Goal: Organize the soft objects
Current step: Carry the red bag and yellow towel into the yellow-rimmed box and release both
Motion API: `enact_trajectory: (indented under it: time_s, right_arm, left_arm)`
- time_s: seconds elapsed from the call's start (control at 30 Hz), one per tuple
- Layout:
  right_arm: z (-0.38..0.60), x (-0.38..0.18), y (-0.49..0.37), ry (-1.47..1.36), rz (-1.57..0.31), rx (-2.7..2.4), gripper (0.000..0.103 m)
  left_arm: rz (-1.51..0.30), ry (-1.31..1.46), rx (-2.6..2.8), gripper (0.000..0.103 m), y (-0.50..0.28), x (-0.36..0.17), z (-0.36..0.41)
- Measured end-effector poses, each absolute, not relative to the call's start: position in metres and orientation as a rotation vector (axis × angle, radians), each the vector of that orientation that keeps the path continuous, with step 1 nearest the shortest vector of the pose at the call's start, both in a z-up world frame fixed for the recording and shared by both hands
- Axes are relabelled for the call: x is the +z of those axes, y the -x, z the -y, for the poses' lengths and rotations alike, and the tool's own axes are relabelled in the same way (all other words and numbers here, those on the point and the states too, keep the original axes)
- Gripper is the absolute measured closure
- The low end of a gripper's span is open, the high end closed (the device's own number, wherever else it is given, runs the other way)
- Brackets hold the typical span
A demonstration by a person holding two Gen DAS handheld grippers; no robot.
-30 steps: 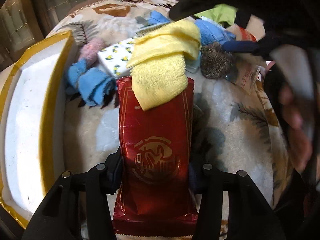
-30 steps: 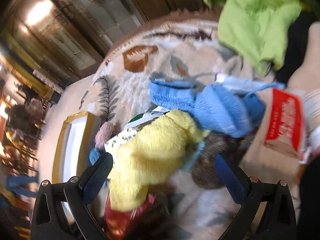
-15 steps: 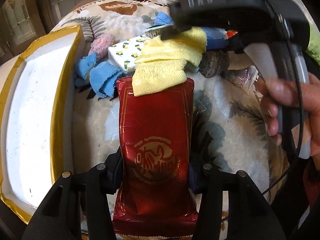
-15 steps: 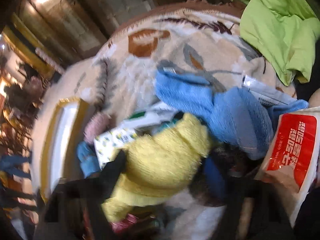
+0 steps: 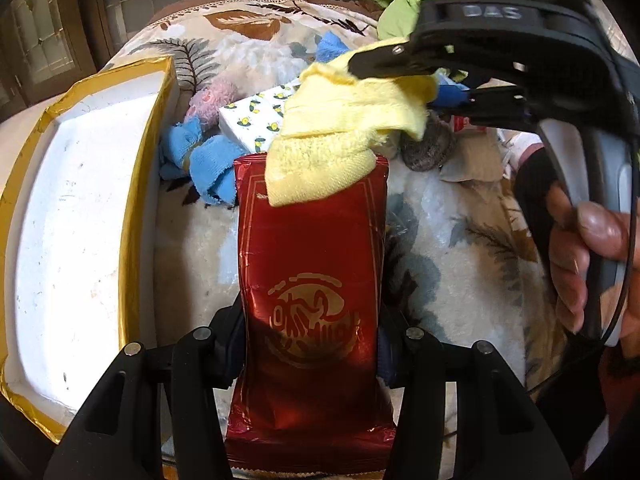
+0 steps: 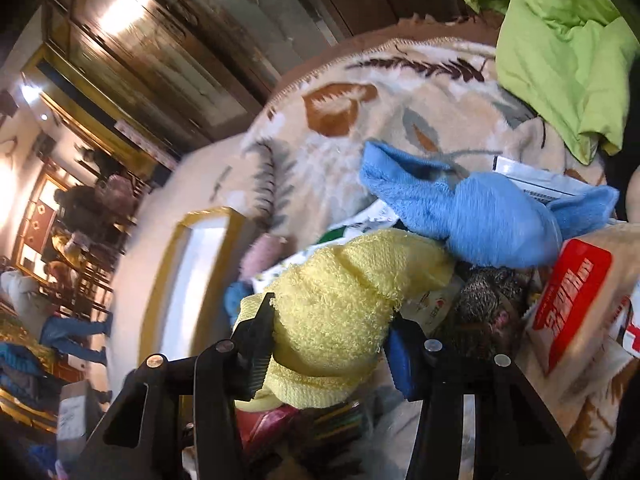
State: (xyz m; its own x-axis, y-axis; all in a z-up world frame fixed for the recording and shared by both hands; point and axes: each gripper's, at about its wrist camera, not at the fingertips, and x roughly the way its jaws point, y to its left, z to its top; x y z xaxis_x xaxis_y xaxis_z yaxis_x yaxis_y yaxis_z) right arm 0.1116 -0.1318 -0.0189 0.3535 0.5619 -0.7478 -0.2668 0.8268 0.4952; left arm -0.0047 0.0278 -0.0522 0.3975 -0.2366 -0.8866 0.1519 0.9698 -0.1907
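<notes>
1. Leaf-patterned blanket [image 5: 460, 240] covers the surface; soft items are piled at its far side.
2. White tray with gold rim [image 5: 132, 184] lies on the left, apart from the pile.
3. Red foil packet [image 5: 312, 280] is clamped between the left gripper [image 5: 312, 344] fingers, its far end touching the yellow towel [image 5: 320, 168].
4. Right gripper [image 6: 328, 344], held by a hand [image 5: 580, 256], is closed around the yellow towel.
5. Blue cloth [image 6: 480, 216] and a floral tissue pack [image 5: 256, 116] lie just beyond the towel.
</notes>
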Motion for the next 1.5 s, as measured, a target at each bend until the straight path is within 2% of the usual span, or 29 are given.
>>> enact_trajectory:
  time_s: [0.23, 0.47, 0.67, 1.0, 1.1, 1.13, 1.2, 1.23, 1.27, 1.5]
  right_arm:
    - [0.124, 0.037, -0.095, -0.285, -0.973, 0.626, 0.052]
    - [0.066, 0.076, -0.098, -0.184, -0.91, 0.748, 0.051]
    - [-0.013, 0.056, -0.115, -0.08, -0.94, 0.832, 0.051]
    - [-0.101, -0.044, -0.142, 0.145, -1.137, 0.858, 0.049]
    - [-0.116, -0.067, -0.148, 0.239, -1.18, 0.838, 0.046]
    - [-0.117, -0.068, -0.149, 0.232, -1.187, 0.836, 0.04]
    - [-0.112, -0.061, -0.149, 0.191, -1.186, 0.84, 0.038]
    - [-0.107, -0.057, -0.148, 0.173, -1.185, 0.844, 0.027]
    - [-0.102, -0.052, -0.146, 0.15, -1.176, 0.858, 0.022]
    - [-0.032, -0.01, -0.123, -0.079, -1.078, 0.859, 0.015]
  left_arm:
    - [-1.077, 0.121, -0.301, 0.054, 0.015, -0.012, -0.036]
    - [-1.006, 0.144, -0.208, 0.054, 0.009, 0.024, -0.086]
    - [-0.997, 0.131, -0.034, 0.054, -0.007, 0.018, -0.147]
    - [-1.069, 0.079, 0.093, 0.054, -0.066, -0.044, -0.212]
    - [-1.107, 0.073, 0.068, 0.054, -0.083, -0.058, -0.217]
    - [-1.131, 0.058, 0.073, 0.054, -0.086, -0.065, -0.217]
    - [-1.139, 0.073, 0.073, 0.052, -0.09, -0.073, -0.221]
    - [-1.129, 0.099, 0.067, 0.051, -0.09, -0.074, -0.224]
    - [-1.123, 0.118, 0.065, 0.05, -0.089, -0.073, -0.227]
    - [-1.042, 0.171, 0.089, 0.045, -0.076, -0.054, -0.234]
